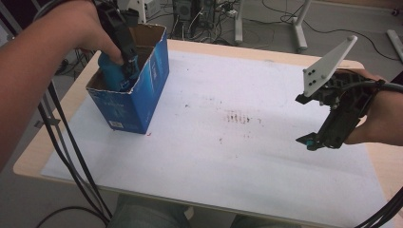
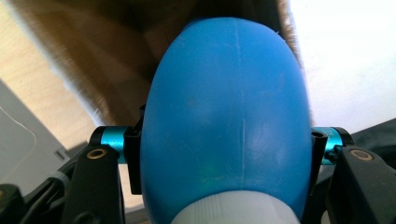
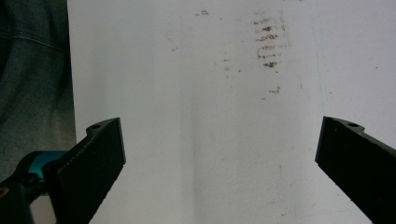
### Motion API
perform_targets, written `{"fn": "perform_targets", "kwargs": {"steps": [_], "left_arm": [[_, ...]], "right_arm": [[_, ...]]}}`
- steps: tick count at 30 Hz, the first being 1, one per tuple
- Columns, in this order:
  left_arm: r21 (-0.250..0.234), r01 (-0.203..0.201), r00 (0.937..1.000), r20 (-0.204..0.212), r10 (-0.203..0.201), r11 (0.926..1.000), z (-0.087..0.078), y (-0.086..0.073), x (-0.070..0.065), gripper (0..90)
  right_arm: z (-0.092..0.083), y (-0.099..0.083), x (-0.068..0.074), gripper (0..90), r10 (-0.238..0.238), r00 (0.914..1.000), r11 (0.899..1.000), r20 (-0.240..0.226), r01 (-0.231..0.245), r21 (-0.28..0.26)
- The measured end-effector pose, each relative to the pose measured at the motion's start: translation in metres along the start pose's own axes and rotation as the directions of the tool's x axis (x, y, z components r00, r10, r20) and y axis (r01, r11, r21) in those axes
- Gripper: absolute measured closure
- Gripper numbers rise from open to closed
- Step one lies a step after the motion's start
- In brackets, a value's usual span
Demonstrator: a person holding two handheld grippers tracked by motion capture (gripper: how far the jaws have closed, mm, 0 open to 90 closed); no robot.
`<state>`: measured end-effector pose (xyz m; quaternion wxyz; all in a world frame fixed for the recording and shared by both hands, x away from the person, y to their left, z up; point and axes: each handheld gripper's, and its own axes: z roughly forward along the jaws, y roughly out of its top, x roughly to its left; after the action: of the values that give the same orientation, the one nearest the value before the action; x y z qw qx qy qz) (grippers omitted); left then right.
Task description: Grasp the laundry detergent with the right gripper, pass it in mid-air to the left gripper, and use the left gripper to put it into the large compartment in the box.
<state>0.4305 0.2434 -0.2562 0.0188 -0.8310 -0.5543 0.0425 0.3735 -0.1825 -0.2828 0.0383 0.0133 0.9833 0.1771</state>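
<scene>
A blue cardboard box (image 1: 133, 90) with an open top stands at the table's left. My left gripper (image 1: 124, 57) reaches down into its mouth, shut on a blue plastic bottle (image 1: 113, 75). In the left gripper view the blue bottle (image 2: 226, 116) sits between the jaws, its white cap (image 2: 231, 212) toward the camera and the box's brown inner wall (image 2: 107, 51) behind it. My right gripper (image 1: 311, 141) hovers over the right of the table, open, with nothing between its fingers (image 3: 93, 163).
A white paper sheet (image 1: 228, 152) with dark smudges (image 1: 240, 117) covers the wooden table (image 1: 33, 159). The smudges (image 3: 268, 42) lie ahead of the right gripper. Cables hang off the table's left edge. Table legs and wires stand on the floor behind.
</scene>
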Motion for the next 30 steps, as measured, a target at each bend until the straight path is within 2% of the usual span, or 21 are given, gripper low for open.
{"fn": "perform_targets", "kwargs": {"steps": [1, 2, 3, 5, 7, 8, 10, 12, 21, 23, 30], "left_arm": [[0.009, -0.032, 0.9995, -0.005, 0.032, 0.9994, 0.009, 0.001, 0.0, 38.9], [0.009, -0.032, 0.9995, -0.005, 0.032, 0.9994, 0.009, 0.001, 0.0, 38.9], [0.01, -0.094, 0.9954, -0.017, 0.094, 0.9955, 0.017, 0.002, 0.0, 38.8], [0.008, -0.141, 0.9894, -0.033, 0.141, 0.99, 0.024, 0.002, 0.0, 38.9], [0.014, -0.171, 0.9841, -0.045, 0.172, 0.9851, 0.03, 0.002, 0.001, 38.8], [0.014, -0.171, 0.9841, -0.045, 0.172, 0.9851, 0.03, 0.002, 0.001, 38.8], [0.0, -0.219, 0.9747, -0.047, 0.219, 0.9757, 0.036, 0.003, 0.002, 38.7], [-0.023, -0.235, 0.9712, -0.045, 0.234, 0.9717, 0.037, 0.003, 0.004, 38.6], [-0.036, -0.241, 0.9705, -0.01, 0.241, 0.9699, 0.033, 0.005, 0.009, 36.9], [-0.039, -0.232, 0.9728, -0.005, 0.232, 0.972, 0.03, 0.004, 0.009, 34.5], [-0.038, -0.242, 0.9702, 0.001, 0.242, 0.9695, 0.023, 0.003, 0.008, 31.1]], "right_arm": [[0.001, 0.0, 0.0, 0.6, 0.001, 1.0, 1.0, -0.003, -0.001, 0.001], [0.002, 0.0, 0.0, 0.6, 0.002, 1.0, 1.0, -0.004, -0.002, 0.001], [0.002, 0.001, 0.0, 0.6, 0.002, 1.0, 1.0, -0.005, -0.002, 0.004], [0.004, 0.001, 0.0, 0.6, 0.001, 1.0, 1.0, -0.006, -0.001, 0.006], [0.005, 0.002, 0.0, 0.6, 0.001, 1.0, 1.0, -0.006, -0.001, 0.007], [0.005, 0.002, 0.001, 0.6, 0.0, 1.0, 1.0, -0.007, 0.0, 0.009], [0.006, 0.003, 0.001, 0.6, 0.002, 1.0, 1.0, -0.008, -0.002, 0.01], [0.007, 0.003, 0.001, 0.6, -0.001, 0.9999, 1.0, -0.011, 0.001, 0.016], [0.012, 0.005, 0.003, 0.6, 0.004, 0.9999, 1.0, -0.016, -0.003, 0.019], [0.012, 0.006, 0.003, 0.6, 0.006, 0.9998, 1.0, -0.017, -0.005, 0.022], [0.013, 0.008, 0.003, 0.6, -0.003, 0.9998, 1.0, -0.02, 0.004, 0.024]]}}
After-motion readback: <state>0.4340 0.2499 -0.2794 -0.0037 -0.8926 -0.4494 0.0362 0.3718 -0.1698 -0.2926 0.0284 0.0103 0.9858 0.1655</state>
